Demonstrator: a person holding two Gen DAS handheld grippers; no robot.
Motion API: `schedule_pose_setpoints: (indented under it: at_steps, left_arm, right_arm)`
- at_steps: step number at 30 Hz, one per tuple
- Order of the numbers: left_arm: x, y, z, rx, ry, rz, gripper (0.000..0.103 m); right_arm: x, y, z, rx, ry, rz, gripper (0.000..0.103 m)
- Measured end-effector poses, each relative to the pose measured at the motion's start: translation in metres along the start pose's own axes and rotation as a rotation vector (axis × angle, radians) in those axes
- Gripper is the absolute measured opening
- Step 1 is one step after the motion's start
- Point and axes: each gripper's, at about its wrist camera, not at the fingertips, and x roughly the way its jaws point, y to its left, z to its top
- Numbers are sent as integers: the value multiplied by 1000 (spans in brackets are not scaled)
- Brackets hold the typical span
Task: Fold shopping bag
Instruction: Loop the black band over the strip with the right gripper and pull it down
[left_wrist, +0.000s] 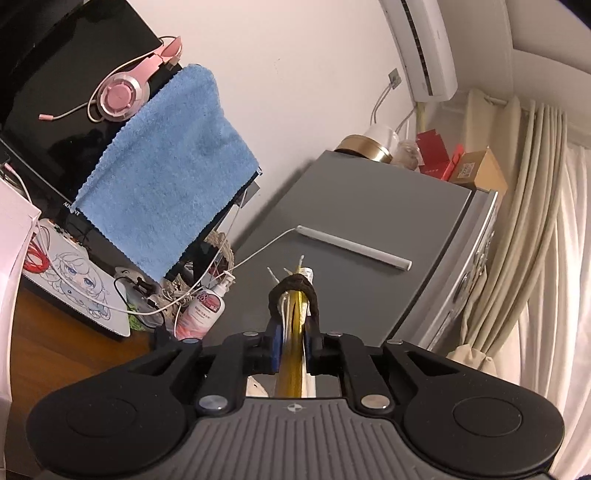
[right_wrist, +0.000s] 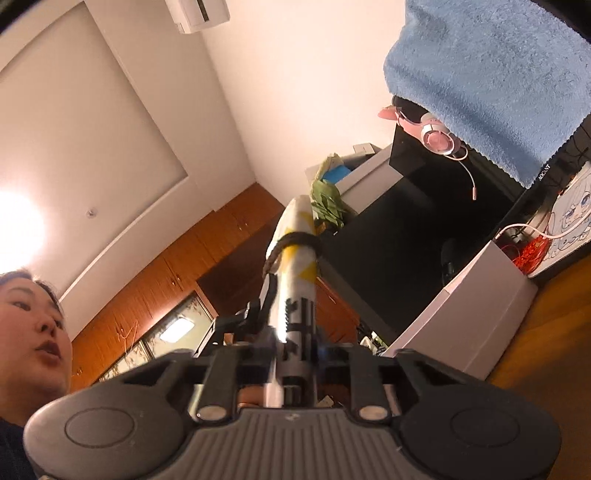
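Note:
The shopping bag (right_wrist: 297, 258) is white with yellow and black print, and it stands pinched between the fingers of my right gripper (right_wrist: 295, 266), which is shut on it. A black band wraps the fingertips. In the left wrist view, my left gripper (left_wrist: 293, 295) is shut on the bag's edge (left_wrist: 293, 332), seen as a thin yellow and white strip running up between the blue pads. Both grippers are raised and tilted upward, away from the desk. The rest of the bag is hidden below the gripper bodies.
A blue towel (left_wrist: 166, 170) hangs over a black monitor (left_wrist: 55, 110) with pink headphones (left_wrist: 122, 92). A grey fridge (left_wrist: 369, 258) stands right of the wooden desk (left_wrist: 74, 350). A white box (right_wrist: 476, 314) sits on the desk. A person's face shows at the right wrist view's lower left.

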Motion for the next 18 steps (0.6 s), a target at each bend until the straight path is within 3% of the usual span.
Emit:
schedule_pose_setpoints:
  at_steps: [3, 9, 14, 18]
  left_arm:
    - [2, -3, -5, 32, -15, 26, 16]
    - [10, 1, -16, 8, 55, 10, 19]
    - [10, 11, -20, -54, 65, -8, 13]
    - [11, 8, -21, -31, 63, 40, 11]
  right_arm:
    - [-1, -1, -4, 5, -32, 3, 14]
    - [-7, -7, -4, 50, -115, 23, 13]
    - [-8, -10, 1, 58, -128, 14, 13]
    - [-7, -11, 1, 51, -125, -17, 14]
